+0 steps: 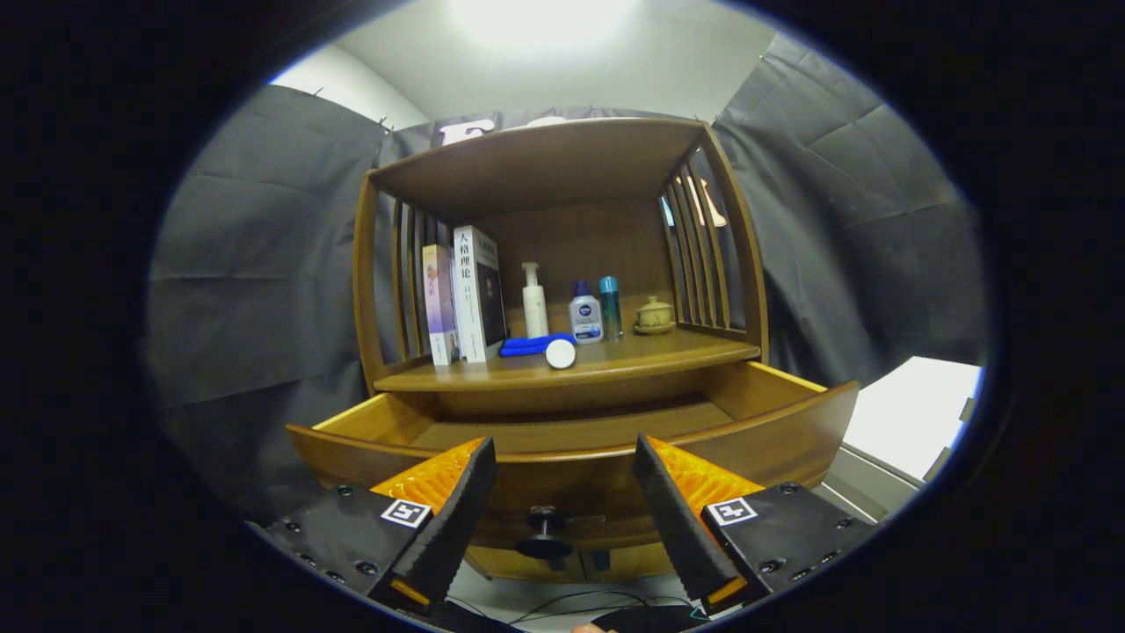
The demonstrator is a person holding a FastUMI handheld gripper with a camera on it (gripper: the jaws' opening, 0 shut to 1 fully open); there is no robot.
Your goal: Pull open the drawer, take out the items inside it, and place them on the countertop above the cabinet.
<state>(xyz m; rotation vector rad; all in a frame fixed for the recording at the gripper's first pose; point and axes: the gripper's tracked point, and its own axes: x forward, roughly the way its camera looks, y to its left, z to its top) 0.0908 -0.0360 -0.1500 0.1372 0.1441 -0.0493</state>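
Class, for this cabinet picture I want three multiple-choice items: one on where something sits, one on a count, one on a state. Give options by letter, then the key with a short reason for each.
1. Where does the white round jar lie?
A. inside the drawer
B. on the countertop, at the front, by the blue cloth
C. on the floor

2. How many books stand at the left of the countertop?
A. two
B. five
C. none

3. What state is the drawer in?
A. pulled open
B. fully shut
C. taken out of the cabinet

Key:
1 B: the jar rests on the countertop beside the blue cloth.
2 A: two books stand upright side by side.
3 A: the drawer juts out under the countertop, its knob between the open tongs, which grip nothing.
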